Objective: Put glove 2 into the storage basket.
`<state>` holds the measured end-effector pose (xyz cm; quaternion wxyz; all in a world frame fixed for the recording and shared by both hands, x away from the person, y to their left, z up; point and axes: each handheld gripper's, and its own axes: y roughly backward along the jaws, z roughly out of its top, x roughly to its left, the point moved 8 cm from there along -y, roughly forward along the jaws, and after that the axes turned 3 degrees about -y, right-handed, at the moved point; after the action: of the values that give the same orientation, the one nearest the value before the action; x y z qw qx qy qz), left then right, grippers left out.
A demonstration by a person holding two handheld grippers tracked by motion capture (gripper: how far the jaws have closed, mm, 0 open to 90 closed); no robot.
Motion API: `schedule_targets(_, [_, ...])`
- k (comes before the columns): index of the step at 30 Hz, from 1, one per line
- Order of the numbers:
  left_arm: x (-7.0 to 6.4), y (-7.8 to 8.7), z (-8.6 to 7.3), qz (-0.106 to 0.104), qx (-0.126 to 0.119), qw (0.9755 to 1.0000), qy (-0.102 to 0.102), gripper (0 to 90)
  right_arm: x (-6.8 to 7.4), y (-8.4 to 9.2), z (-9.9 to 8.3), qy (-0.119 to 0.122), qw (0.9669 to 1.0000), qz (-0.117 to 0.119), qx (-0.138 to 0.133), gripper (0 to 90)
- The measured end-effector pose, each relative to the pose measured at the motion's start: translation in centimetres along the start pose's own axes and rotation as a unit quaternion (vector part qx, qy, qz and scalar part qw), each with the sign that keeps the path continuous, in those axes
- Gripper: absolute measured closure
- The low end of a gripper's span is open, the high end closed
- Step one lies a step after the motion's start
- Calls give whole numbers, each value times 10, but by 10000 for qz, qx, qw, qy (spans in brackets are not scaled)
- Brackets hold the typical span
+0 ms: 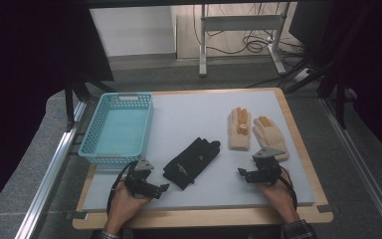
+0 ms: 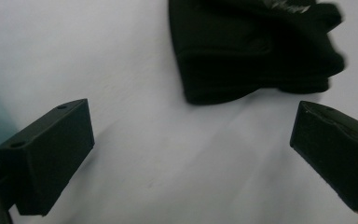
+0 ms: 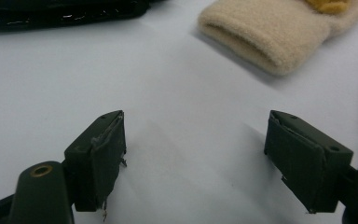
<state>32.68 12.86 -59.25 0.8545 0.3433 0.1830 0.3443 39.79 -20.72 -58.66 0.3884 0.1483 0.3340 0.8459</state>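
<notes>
Progress: nothing in the basket (image 1: 117,130) yet, as far as the high view shows. Black gloves (image 1: 191,162) lie between my two grippers; the cream gloves (image 1: 256,133) lie just ahead of my right gripper (image 1: 242,173). My guess is that the work is loading gloves into the basket, so every glove is left to do.

Left gripper (image 1: 163,188): jaws spread wide, nothing between them, bare mat under the gap. Black gloves (image 2: 256,49) sit ahead of the jaws, offset toward my right jaw, not touching either.

Right gripper (image 3: 196,158): jaws spread too, empty. One cream glove's cuff (image 3: 265,35) lies ahead, toward the right jaw, apart from it; the black gloves' edge (image 3: 60,14) is ahead past the left jaw.

View differences: the high view gives the basket, both pairs and both hands at once. The gripper views give actual jaw clearance and cuff orientation, which the high view is too coarse for.
</notes>
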Motion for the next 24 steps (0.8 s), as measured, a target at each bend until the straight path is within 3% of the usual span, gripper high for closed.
schedule_targets(7, [-14, -9, 32, -102, -5, 9996, -245, 0, 0, 0, 0, -2, 10000, 0, -2, 202])
schedule_targets(9, [-18, -14, 44, -102, 22, 9997, -232, 0, 0, 0, 0, 0, 10000, 0, -2, 202])
schedule_targets(17, [-32, -50, 78, -29, 261, 9987, -445, 0, 0, 0, 0, 0, 10000, 5, -1, 202])
schedule_targets(22, [-26, -71, 85, 298, 446, 9973, -492, 0, 0, 0, 0, -10, 10000, 5, 4, 202])
schedule_targets(24, [-21, -75, 85, 237, 496, 9979, -351, 0, 0, 0, 0, -11, 10000, 7, 4, 202])
